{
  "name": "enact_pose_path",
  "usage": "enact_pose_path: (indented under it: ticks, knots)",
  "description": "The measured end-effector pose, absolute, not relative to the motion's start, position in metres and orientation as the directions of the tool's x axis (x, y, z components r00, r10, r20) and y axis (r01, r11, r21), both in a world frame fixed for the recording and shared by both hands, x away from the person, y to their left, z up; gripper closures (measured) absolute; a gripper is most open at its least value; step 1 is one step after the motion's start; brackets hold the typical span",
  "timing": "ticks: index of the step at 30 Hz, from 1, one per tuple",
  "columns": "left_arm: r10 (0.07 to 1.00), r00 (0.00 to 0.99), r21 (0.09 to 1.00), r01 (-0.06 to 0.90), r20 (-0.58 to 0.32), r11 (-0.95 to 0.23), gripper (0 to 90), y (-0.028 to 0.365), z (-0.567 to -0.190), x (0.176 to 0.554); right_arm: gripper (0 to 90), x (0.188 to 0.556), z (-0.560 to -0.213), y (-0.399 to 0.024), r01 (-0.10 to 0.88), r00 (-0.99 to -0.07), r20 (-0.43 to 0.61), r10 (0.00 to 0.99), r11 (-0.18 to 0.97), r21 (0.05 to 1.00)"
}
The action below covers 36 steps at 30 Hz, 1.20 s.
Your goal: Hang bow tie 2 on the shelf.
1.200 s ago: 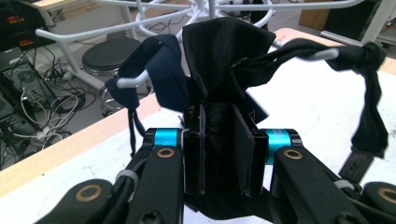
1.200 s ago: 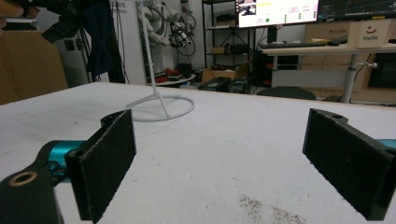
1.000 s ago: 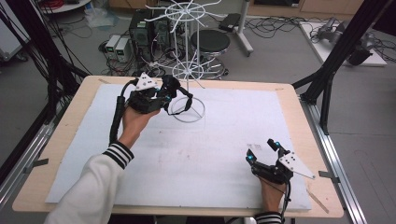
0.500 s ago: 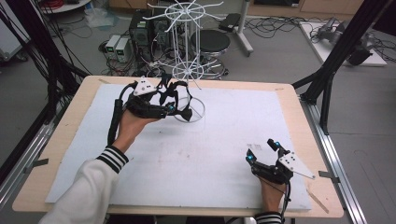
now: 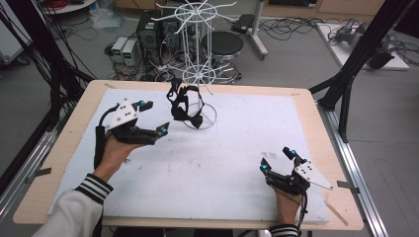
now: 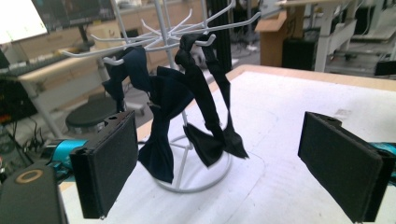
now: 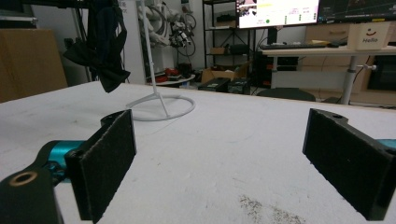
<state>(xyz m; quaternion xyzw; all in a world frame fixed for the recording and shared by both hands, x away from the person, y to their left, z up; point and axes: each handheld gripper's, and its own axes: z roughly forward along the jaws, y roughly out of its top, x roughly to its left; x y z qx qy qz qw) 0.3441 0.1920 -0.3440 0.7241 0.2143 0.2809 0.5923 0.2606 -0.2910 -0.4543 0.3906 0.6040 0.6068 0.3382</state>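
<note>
Nearest the person, the right hand-held gripper (image 5: pixel 277 160) rests low on the white mat (image 5: pixel 237 163) at the near right of the table (image 5: pixel 306 98), its jaws standing wide apart with nothing between them; its own view looks across bare mat toward the stand's ring base (image 7: pixel 161 108).

Farther up on the left, the left hand-held gripper (image 5: pixel 154 118) hangs just above the mat, pointing toward the stand. Its jaws have just been opening and now stand wide apart, and nothing lies between the pads (image 6: pixel 109 161) — the fabric is beyond them, clear of both.

Beyond that stands the white wire display rack (image 5: pixel 196 54), near the table's far edge. On its lower hooks hang dark bow ties (image 5: pixel 184 104): in the left gripper view a navy one (image 6: pixel 161 116) hangs beside a black one (image 6: pixel 210 126), each looped by its strap over a white prong. Whether a third piece hides behind them is hard to tell from these angles.

The step in hand looks like the release after hanging: a tie sits on its hook and the left gripper is free of it. No other tie lies on the mat, so the next move probably calls only for drawing the left gripper clear without brushing the straps or nudging the light rack.
</note>
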Motion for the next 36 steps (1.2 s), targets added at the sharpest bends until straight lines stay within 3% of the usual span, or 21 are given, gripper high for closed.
enact_pose_path:
  ticks: [3,14,19,36]
  knots:
    - [0.636,0.755,0.984,-0.066,0.159,-0.167,12.6,0.211,-0.355,0.335,9.0,0.260,-0.454,-0.291,0.063,-0.466,0.067,0.882,-0.043,0.997]
    - [0.696,0.713,0.995,-0.086,0.092,-0.044,11.0,0.265,-0.397,0.310,9.0,0.261,-0.454,-0.291,0.063,-0.465,0.067,0.883,-0.043,0.997]
    - [0.708,0.698,0.994,-0.082,0.105,-0.066,11.0,0.273,-0.412,0.301,9.0,0.260,-0.454,-0.291,0.059,-0.462,0.059,0.885,-0.036,0.998]
    - [0.783,0.621,0.998,-0.064,0.019,0.026,11.0,0.297,-0.451,0.272,9.0,0.260,-0.454,-0.290,0.067,-0.464,0.064,0.884,-0.036,0.997]
